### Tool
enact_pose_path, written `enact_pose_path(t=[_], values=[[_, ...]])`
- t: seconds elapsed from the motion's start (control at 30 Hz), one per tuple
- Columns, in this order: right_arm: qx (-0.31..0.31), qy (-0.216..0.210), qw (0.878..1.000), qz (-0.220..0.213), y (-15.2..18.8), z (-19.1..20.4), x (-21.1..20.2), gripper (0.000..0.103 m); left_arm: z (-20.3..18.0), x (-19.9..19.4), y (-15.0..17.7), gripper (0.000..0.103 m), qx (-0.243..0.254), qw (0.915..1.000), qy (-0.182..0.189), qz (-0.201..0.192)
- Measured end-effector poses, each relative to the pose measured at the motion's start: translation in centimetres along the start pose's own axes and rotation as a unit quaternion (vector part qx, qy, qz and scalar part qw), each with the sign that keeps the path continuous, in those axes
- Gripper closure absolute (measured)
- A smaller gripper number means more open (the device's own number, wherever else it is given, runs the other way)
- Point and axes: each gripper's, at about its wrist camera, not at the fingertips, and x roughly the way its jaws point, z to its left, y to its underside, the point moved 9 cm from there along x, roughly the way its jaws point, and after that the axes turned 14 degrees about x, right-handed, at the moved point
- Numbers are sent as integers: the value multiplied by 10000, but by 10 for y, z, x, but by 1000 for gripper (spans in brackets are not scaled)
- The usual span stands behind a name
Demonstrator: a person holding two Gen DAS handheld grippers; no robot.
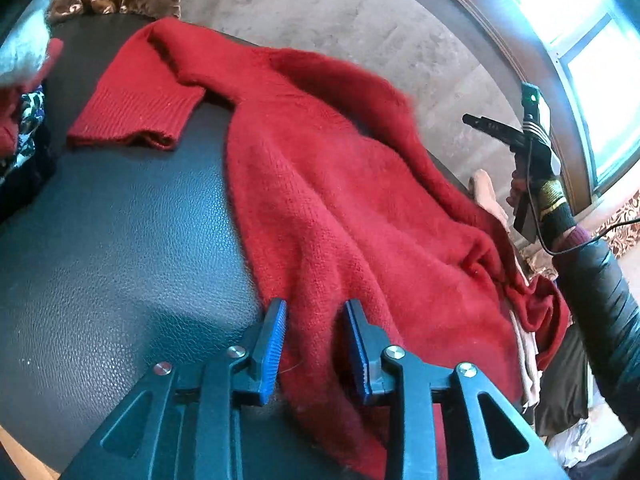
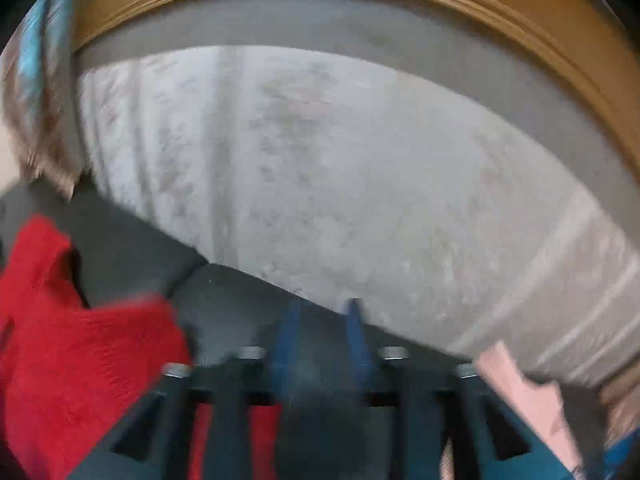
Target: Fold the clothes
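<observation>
A fuzzy red sweater (image 1: 340, 216) lies rumpled across the black leather seat (image 1: 120, 240), one ribbed-cuffed sleeve bent flat on it.

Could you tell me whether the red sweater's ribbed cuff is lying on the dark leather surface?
Yes, the ribbed cuff of the red sweater lies flat on the dark leather surface.

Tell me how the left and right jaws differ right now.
The left gripper straddles the hem of the red sweater, fabric between its jaws; the right gripper holds nothing, its jaws apart over the dark surface. The left view is sharp, the right motion-blurred. Both have blue pads.
</observation>
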Motion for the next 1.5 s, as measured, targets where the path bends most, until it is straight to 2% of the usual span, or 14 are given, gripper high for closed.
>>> enact_pose_path(t=[0.03, 0.2, 0.4, 0.57, 0.73, 0.8, 0.83, 0.9, 1.0, 1.13, 1.2, 1.27, 1.4, 1.5], values=[[129, -131, 9998, -1, 5, -3, -7, 45, 0, -1, -1, 73, -76, 10000, 53, -5], [27, -926, 9954, 246, 83, 14, -66, 43, 5, -11, 2, 71, -575, 9969, 534, -96], [440, -1717, 9810, 793, 185, 21, -132, 40, -16, -31, 27, 70, -187, 9981, 567, 143], [1277, -1803, 9698, 1034, 238, 10, -156, 37, -44, -33, 59, 70, 480, 9968, 396, 510], [1461, -1213, 9728, 1325, 285, -9, -155, 32, -67, -8, 62, 70, 463, 9960, 569, 518], [1281, -1315, 9758, 1186, 288, 0, -159, 17, -74, 6, 56, 75, 444, 9956, 627, 541], [1154, -1371, 9771, 1144, 291, 5, -160, 8, -72, 11, 54, 84, 489, 9955, 482, 649], [853, -1290, 9823, 1060, 296, 13, -159, 4, -68, 3, 49, 100, 591, 9952, 335, 708], [874, -1358, 9815, 1029, 299, 14, -160, 0, -48, -36, 41, 100, 695, 9963, 90, 506], [1316, -1769, 9711, 913, 302, 2, -167, 0, -3, -101, 39, 100, 150, 9998, -32, 84], [1531, -1993, 9642, 844, 299, -2, -170, 0, 12, -111, 41, 95, 43, 9995, -313, 23], [1672, -2137, 9591, 802, 299, -6, -171, 0, 20, -103, 46, 85, -145, 9989, -449, 53], [1688, -2170, 9585, 752, 296, -5, -172, 0, -3, -59, 49, 85, -308, 9991, 30, 292], [1590, -2098, 9619, 740, 295, -3, -170, 0, -19, -26, 48, 84, -196, 9979, -19, 623]])
